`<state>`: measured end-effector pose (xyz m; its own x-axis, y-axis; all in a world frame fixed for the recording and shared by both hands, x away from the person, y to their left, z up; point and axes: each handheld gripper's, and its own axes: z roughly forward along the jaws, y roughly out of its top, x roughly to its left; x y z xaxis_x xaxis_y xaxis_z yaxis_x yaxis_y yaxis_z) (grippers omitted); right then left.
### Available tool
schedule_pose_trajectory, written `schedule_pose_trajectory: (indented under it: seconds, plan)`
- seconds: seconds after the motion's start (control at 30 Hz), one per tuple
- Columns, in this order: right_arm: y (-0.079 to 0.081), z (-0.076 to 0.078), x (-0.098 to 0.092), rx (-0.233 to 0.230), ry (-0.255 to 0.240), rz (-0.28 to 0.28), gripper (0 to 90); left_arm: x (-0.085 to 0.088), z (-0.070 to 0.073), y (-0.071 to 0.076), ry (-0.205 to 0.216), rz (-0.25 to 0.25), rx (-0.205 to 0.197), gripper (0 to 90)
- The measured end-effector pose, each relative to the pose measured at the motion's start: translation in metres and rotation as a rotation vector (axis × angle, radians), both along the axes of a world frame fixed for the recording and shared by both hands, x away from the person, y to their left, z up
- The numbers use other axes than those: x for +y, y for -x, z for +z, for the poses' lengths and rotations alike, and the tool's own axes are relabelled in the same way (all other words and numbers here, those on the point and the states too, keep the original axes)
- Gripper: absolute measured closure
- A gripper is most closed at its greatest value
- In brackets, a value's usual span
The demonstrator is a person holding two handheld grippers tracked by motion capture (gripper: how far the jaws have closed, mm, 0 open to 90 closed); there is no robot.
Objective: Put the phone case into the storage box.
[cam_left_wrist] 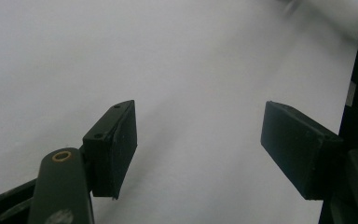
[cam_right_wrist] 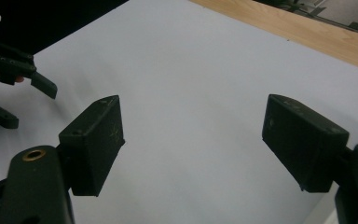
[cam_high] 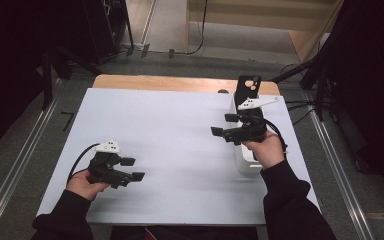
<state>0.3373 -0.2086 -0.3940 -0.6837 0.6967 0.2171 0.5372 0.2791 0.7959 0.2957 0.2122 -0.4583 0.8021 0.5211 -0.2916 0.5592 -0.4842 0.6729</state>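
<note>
White sheet covered most of the wooden table, filling the centre of the high view. White tray, long and narrow with a low wall, lay along the sheet's right edge, largely under the right hand; a black stand stood at its far end. Right gripper, centre right, hovered just left of the tray, jaws apart, empty. Left gripper, lower left, jaws apart, empty. Risk, judged: the right forearm, so close above the tray, could nudge it off the sheet.
</note>
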Motion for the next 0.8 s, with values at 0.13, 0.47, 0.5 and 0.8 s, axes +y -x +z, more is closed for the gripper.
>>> schedule_pose_trajectory:
  seconds: [0.13,0.47,0.5,0.8]
  plan:
    - [0.006,-0.004,0.003,0.001,-0.010,0.011,19.1,0.000,0.000,0.000,-0.002,-0.004,-0.001,26.8]
    - [0.021,-0.019,0.010,0.008,-0.019,0.048,20.0,0.000,0.001,0.000,-0.001,-0.007,0.000,26.8]
    - [0.023,-0.020,0.011,0.008,-0.019,0.051,20.1,0.000,0.001,0.000,0.000,-0.007,0.001,26.8]
    - [0.036,-0.035,0.009,0.005,-0.027,0.093,21.6,0.000,0.001,0.000,0.007,-0.009,-0.003,26.8]
